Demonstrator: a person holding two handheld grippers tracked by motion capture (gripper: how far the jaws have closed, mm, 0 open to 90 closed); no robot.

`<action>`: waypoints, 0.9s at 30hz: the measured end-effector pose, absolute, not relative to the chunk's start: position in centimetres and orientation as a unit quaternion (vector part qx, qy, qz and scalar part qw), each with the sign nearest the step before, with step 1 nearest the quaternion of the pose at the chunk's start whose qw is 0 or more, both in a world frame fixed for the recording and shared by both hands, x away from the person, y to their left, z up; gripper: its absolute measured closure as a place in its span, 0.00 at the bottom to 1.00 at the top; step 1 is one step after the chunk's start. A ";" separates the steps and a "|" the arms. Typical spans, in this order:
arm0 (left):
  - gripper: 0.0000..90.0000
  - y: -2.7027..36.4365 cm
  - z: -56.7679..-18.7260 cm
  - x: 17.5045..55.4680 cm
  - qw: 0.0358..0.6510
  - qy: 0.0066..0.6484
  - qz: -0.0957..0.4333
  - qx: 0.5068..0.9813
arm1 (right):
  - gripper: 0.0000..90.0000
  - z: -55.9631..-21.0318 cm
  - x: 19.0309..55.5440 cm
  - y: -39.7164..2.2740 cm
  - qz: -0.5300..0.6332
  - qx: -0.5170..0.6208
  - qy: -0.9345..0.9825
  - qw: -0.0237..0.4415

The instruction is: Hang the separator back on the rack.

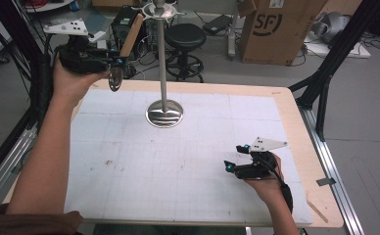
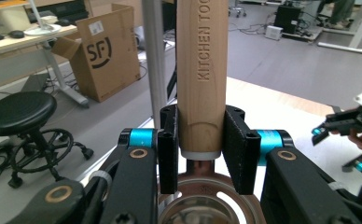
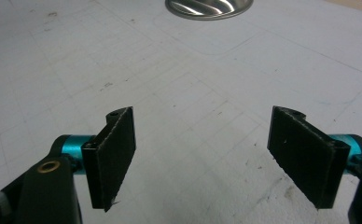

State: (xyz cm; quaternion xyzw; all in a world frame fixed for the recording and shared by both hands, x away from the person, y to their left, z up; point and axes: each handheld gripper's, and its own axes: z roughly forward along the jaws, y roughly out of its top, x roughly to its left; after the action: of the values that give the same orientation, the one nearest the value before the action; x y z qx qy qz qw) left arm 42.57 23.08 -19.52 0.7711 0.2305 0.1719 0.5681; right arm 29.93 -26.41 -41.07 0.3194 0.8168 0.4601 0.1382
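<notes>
The left gripper (image 1: 113,62) squeezes the wooden handle (image 2: 201,70) of a kitchen tool up near the stand (image 1: 162,63), maybe to hang it, while the right gripper (image 1: 237,157) waits wide open and empty over the table (image 1: 188,161).

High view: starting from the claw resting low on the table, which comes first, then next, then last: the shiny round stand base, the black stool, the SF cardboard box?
From the right claw:
1. Stand base, mid-table.
2. Black stool, on the floor beyond the table.
3. SF cardboard box, far right; close to the stool, hard to call.
</notes>
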 end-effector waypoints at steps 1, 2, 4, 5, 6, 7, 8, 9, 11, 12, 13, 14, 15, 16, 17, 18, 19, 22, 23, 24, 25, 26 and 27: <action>0.77 23.1 -19.6 42.7 0.570 0.234 0.173 0.769 | 0.25 -41.1 29.9 -26.5 0.460 0.319 0.817 0.139; 0.77 23.2 -19.6 42.7 0.570 0.233 0.172 0.769 | 0.25 -41.1 29.9 -26.5 0.459 0.319 0.817 0.139; 0.77 23.2 -19.7 42.9 0.567 0.237 0.173 0.769 | 0.25 -41.1 29.9 -26.6 0.459 0.321 0.816 0.139; 0.77 23.2 -19.7 42.9 0.565 0.236 0.174 0.771 | 0.25 -41.1 29.8 -26.6 0.459 0.324 0.816 0.139; 0.77 23.2 -19.7 43.0 0.565 0.236 0.173 0.771 | 0.25 -41.2 29.9 -26.7 0.458 0.323 0.816 0.139; 0.77 23.1 -19.7 43.0 0.565 0.237 0.174 0.771 | 0.25 -41.2 29.9 -26.7 0.459 0.324 0.816 0.139; 0.77 23.1 -19.8 43.1 0.563 0.237 0.174 0.773 | 0.25 -41.2 29.9 -26.8 0.458 0.323 0.816 0.140; 0.77 23.1 -19.8 43.1 0.562 0.237 0.174 0.773 | 0.25 -41.2 29.9 -26.8 0.458 0.323 0.816 0.140; 0.77 23.0 -19.8 43.2 0.560 0.239 0.175 0.774 | 0.25 -41.2 29.8 -26.8 0.458 0.324 0.816 0.139; 0.77 22.9 -19.8 43.3 0.559 0.240 0.175 0.774 | 0.25 -41.2 29.8 -26.7 0.458 0.324 0.816 0.139; 0.77 22.9 -19.8 43.3 0.558 0.240 0.177 0.775 | 0.25 -41.2 29.8 -26.7 0.457 0.323 0.817 0.139; 0.77 22.8 -19.8 43.4 0.557 0.240 0.176 0.775 | 0.25 -41.2 29.8 -26.7 0.457 0.323 0.817 0.139; 0.77 22.7 -19.8 43.5 0.557 0.239 0.175 0.776 | 0.25 -41.2 29.9 -26.7 0.457 0.323 0.817 0.139; 0.77 22.6 -19.7 43.5 0.554 0.241 0.176 0.777 | 0.25 -41.2 29.9 -26.7 0.457 0.323 0.817 0.139; 0.77 22.5 -19.7 43.6 0.553 0.240 0.177 0.778 | 0.25 -41.2 29.9 -26.7 0.457 0.323 0.817 0.140; 0.77 22.3 -19.7 43.7 0.552 0.240 0.176 0.779 | 0.25 -41.2 29.8 -26.7 0.457 0.323 0.817 0.139; 0.77 22.2 -19.8 43.7 0.552 0.240 0.176 0.779 | 0.25 -41.2 29.9 -26.7 0.457 0.323 0.817 0.139; 0.77 21.9 -19.9 44.0 0.550 0.240 0.174 0.780 | 0.25 -41.2 29.9 -26.7 0.458 0.323 0.817 0.139; 0.77 21.7 -19.9 44.1 0.549 0.241 0.174 0.781 | 0.25 -41.2 29.9 -26.7 0.457 0.322 0.817 0.140; 0.77 21.6 -20.0 44.3 0.546 0.242 0.175 0.783 | 0.25 -41.2 29.9 -26.7 0.458 0.322 0.817 0.140; 0.77 21.4 -20.0 44.3 0.544 0.243 0.175 0.784 | 0.25 -41.2 29.9 -26.8 0.457 0.323 0.817 0.139; 0.77 21.3 -20.0 44.4 0.544 0.243 0.176 0.784 | 0.25 -41.2 29.9 -26.8 0.457 0.323 0.817 0.139; 0.77 21.1 -20.1 44.5 0.544 0.243 0.176 0.783 | 0.25 -41.2 29.9 -26.8 0.458 0.323 0.816 0.140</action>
State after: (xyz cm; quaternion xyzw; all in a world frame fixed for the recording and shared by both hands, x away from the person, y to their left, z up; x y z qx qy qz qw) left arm 44.46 21.13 -20.09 0.7834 0.2434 0.1764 0.5440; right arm 29.87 -26.76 -41.22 0.3228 0.8164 0.4580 0.1398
